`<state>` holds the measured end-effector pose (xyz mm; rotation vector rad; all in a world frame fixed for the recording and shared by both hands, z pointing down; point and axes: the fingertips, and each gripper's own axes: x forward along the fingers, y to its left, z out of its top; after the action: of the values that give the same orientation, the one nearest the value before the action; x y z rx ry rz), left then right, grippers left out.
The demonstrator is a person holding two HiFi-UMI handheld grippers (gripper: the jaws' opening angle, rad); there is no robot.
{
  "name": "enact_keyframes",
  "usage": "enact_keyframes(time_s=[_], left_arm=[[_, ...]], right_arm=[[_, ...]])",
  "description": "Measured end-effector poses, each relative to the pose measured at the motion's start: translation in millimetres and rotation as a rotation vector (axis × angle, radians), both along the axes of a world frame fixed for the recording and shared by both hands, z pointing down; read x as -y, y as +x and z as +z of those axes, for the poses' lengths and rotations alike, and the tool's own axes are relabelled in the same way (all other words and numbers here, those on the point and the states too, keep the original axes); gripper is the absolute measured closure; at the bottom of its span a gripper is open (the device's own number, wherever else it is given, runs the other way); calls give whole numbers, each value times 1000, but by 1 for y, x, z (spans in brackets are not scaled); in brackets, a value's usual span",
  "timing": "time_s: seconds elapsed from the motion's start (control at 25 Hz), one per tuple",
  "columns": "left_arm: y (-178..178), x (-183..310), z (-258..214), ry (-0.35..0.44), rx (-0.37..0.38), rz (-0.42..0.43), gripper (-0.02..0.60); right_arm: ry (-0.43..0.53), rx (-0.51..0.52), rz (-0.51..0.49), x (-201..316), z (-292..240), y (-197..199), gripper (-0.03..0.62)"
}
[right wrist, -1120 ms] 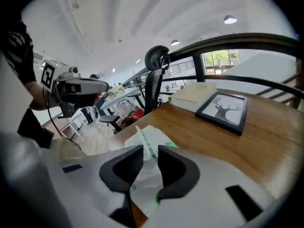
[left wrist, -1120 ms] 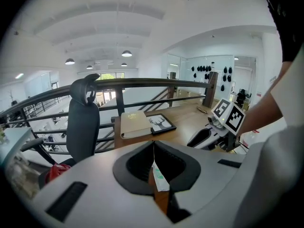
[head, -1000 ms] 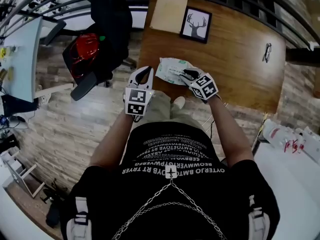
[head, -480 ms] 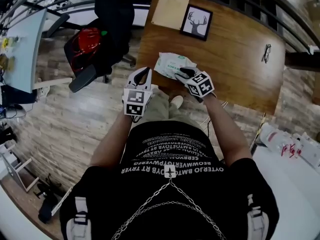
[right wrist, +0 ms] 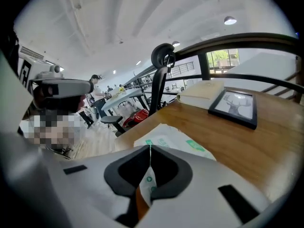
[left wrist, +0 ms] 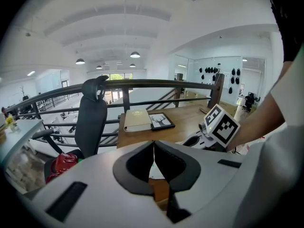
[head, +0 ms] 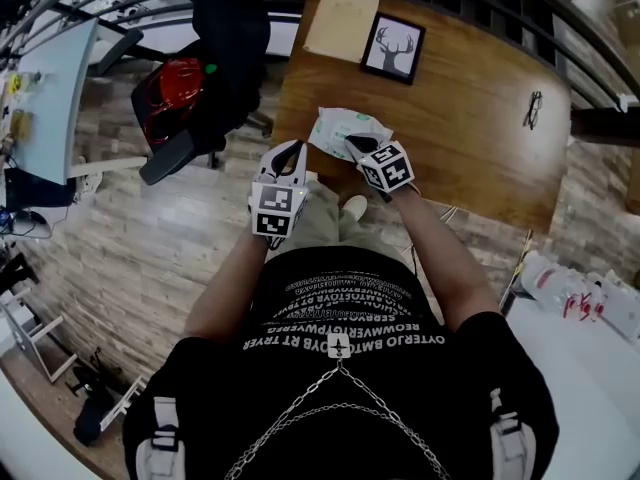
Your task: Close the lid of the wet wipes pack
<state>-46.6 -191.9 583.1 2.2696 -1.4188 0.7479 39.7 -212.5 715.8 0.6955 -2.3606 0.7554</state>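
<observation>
With the right tongs [head: 352,145] just snapped together on nothing above the wet wipes pack [head: 340,128] at the surface's [head: 470,118] near edge, and the left tongs [head: 296,148] together and idle, pressing could have slid the unbraced pack off.

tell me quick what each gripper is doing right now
left gripper: closed, empty
right gripper: just closed, nothing seen between its jaws, over the wet wipes pack
</observation>
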Motion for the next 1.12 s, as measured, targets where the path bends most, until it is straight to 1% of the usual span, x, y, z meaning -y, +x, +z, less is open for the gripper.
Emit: enact_keyframes(time_s=[0.12, 0.32, 0.44, 0.6, 0.68, 0.76, 0.84, 0.92, 0.96, 1.12], left_arm=[[-2, -1, 1, -4, -1, -5, 554], [-2, 0, 4, -10, -3, -7, 554], [1, 2, 4, -8, -3, -1, 554], [13, 6, -6, 15, -8, 19, 554], [16, 10, -20, 47, -17, 25, 554], [17, 14, -38, 87, -18, 20, 554], [20, 17, -57, 148, 17, 29, 554], [27, 18, -79, 229, 68, 61, 554], [30, 17, -90, 264, 78, 73, 554], [34, 14, -135, 345, 38, 64, 554]], right_arm=[[-17, -59, -11, -5, 17, 0, 574], [17, -133, -38, -5, 24, -2, 579], [22, -160, -49, -5, 26, -4, 579], [-7, -172, -40, -6, 24, 0, 579], [30, -152, -15, -6, 8, 7, 580], [87, -100, 29, -3, -17, 17, 580], [141, -52, 89, 1, -45, 34, 580], [192, -4, 150, 7, -77, 51, 580], [218, 18, 175, 9, -94, 58, 579], [326, 72, 238, 10, -163, 80, 580]])
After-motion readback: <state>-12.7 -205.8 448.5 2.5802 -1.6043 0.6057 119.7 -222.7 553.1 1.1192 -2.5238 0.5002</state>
